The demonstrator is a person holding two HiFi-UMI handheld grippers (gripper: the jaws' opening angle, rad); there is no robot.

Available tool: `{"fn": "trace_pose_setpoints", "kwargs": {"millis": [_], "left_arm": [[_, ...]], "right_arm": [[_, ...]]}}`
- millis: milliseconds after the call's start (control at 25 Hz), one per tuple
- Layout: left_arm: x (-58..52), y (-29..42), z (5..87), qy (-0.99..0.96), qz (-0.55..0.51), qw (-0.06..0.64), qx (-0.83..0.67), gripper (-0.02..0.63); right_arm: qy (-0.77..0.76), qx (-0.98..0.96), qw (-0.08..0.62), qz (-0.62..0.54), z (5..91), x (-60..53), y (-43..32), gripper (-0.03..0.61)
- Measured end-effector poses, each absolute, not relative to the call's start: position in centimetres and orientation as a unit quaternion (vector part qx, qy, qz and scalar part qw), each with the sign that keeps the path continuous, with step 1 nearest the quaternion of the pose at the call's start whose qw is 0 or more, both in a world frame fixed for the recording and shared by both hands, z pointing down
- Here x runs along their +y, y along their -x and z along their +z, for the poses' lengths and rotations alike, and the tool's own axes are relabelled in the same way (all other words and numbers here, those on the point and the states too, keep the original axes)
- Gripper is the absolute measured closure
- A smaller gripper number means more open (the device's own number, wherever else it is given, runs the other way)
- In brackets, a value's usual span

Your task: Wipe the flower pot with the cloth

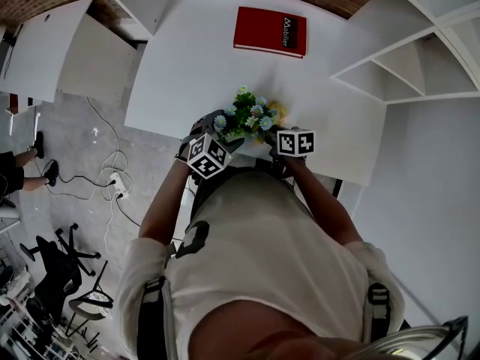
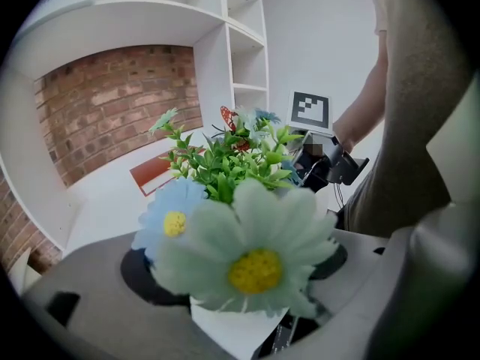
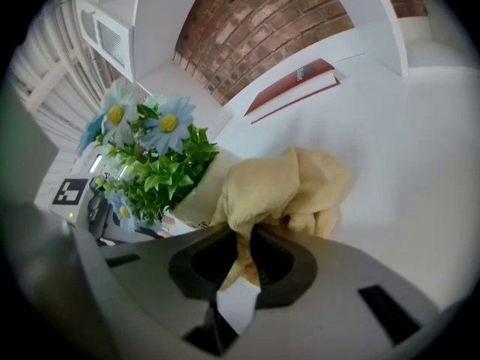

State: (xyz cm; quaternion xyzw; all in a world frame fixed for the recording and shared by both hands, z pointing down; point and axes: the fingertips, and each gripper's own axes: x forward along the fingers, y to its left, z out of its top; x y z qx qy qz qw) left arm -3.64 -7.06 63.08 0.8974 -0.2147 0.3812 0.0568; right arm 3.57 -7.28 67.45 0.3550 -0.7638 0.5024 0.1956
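From the head view, a white surface (image 1: 187, 66) carries a red book (image 1: 270, 30) at its far side and a bunch of blue and white flowers (image 1: 246, 117) at its near edge, right in front of the person. The left tool (image 1: 222, 128) comes at the flowers from one side and the right tool (image 1: 274, 135) from the other, each with its marker cube turned upward. In the left gripper view, big daisy heads fill the middle, and below them the white flower pot (image 2: 225, 325) sits between the jaws. The jaws are set wide and clasp the pot from both sides, though the blooms cover much of the contact. The right tool and the person's forearm (image 2: 364, 122) show beyond the greenery, with brick wall (image 2: 112, 103) and white shelves (image 2: 244, 58) behind them. In the right gripper view, the jaws are drawn nearly together and pinch a fold of the pale yellow cloth (image 3: 285, 190). The cloth bunches out ahead of the jaws and lies against the pot's side wall. The pot appears tilted there, its flowers leaning to the left of the frame. The book lies well apart, farther back on the surface.
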Motion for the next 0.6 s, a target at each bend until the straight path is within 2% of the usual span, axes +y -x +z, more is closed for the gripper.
{"fn": "trace_pose_setpoints", "kwargs": {"millis": [160, 360, 600], "left_arm": [[-6.5, 3.6, 63.1, -0.896, 0.385, 0.062, -0.211, 0.229], [-5.9, 3.4, 62.9, -0.898, 0.384, 0.065, -0.203, 0.229], [-5.9, 3.0, 62.9, -0.898, 0.388, 0.064, -0.197, 0.229]], "right_arm": [[-0.346, -0.770, 0.195, 0.499, 65.7, -7.3, -3.4, 0.518], [-0.326, -0.799, 0.141, 0.486, 60.6, -8.0, -2.4, 0.518], [-0.324, -0.799, 0.135, 0.489, 61.1, -7.9, -1.6, 0.518]]}}
